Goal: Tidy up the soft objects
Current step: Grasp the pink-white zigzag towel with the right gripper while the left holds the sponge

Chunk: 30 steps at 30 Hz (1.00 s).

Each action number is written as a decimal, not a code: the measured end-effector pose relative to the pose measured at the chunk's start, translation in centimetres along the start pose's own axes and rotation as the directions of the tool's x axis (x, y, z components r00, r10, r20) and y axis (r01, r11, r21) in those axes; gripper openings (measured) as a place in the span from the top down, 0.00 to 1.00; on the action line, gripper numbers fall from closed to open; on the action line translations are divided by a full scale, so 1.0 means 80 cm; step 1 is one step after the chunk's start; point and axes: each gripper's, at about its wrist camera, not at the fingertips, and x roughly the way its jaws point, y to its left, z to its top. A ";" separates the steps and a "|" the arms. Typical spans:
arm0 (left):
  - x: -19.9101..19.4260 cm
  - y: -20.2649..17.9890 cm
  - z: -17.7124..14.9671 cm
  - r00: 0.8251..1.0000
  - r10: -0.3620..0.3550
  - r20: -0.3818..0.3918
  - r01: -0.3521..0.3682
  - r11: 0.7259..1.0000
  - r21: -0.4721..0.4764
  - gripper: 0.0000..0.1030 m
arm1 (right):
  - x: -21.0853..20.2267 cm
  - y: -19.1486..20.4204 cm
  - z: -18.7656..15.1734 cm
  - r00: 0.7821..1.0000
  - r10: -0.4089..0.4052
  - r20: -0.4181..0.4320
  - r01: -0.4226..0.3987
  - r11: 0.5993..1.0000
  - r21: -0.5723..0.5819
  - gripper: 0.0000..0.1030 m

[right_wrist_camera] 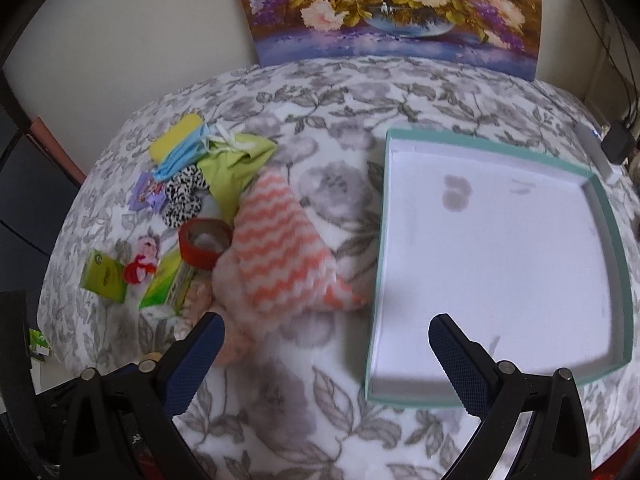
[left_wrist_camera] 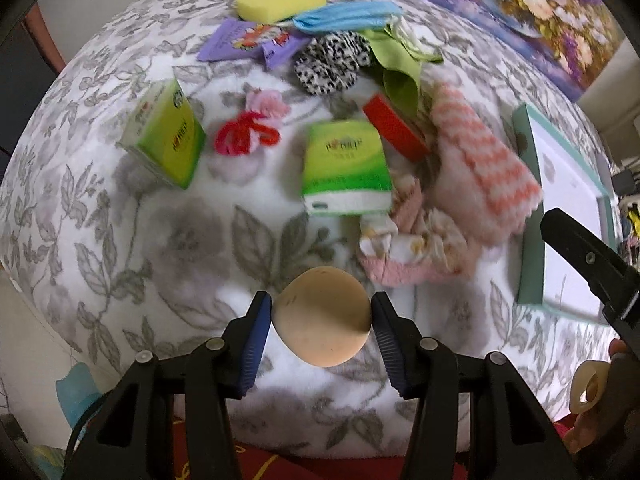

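Observation:
My left gripper (left_wrist_camera: 322, 316) is shut on a beige makeup sponge (left_wrist_camera: 323, 316), held above the floral blanket (left_wrist_camera: 160, 240). Ahead lie a green tissue pack (left_wrist_camera: 346, 168), a second green pack (left_wrist_camera: 166, 136), a pink-striped cloth (left_wrist_camera: 480, 172), a pink rag (left_wrist_camera: 416, 240), a red tape roll (left_wrist_camera: 394, 128), a red-pink plush (left_wrist_camera: 250, 128), a zebra cloth (left_wrist_camera: 328, 62), a yellow sponge (left_wrist_camera: 280, 2) and a blue mask (left_wrist_camera: 348, 16). My right gripper (right_wrist_camera: 326, 364) is open and empty above the blanket, between the striped cloth (right_wrist_camera: 280, 248) and the teal box lid (right_wrist_camera: 612, 232), whose white inside is bare.
A flower painting (right_wrist_camera: 392, 4) leans on the wall behind the bed. The teal lid (left_wrist_camera: 528, 216) sits at the right in the left wrist view, with the right gripper's black arm (left_wrist_camera: 588, 260) over it. Cables and a charger (right_wrist_camera: 618, 140) lie at far right.

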 end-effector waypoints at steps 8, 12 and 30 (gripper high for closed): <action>-0.017 0.031 0.071 1.000 0.008 0.017 -0.007 0.999 -0.052 0.49 | 0.015 0.012 0.020 1.000 0.025 0.008 -0.024 0.998 -0.060 0.03; -0.021 0.045 0.110 0.999 0.031 0.016 -0.030 0.996 -0.088 0.49 | 0.033 0.018 0.024 0.999 0.025 -0.034 -0.028 0.995 -0.095 0.06; 0.000 0.025 0.257 0.993 0.112 -0.026 -0.114 0.987 -0.117 0.49 | 0.093 0.037 0.017 0.988 -0.014 -0.151 -0.017 0.980 -0.198 0.29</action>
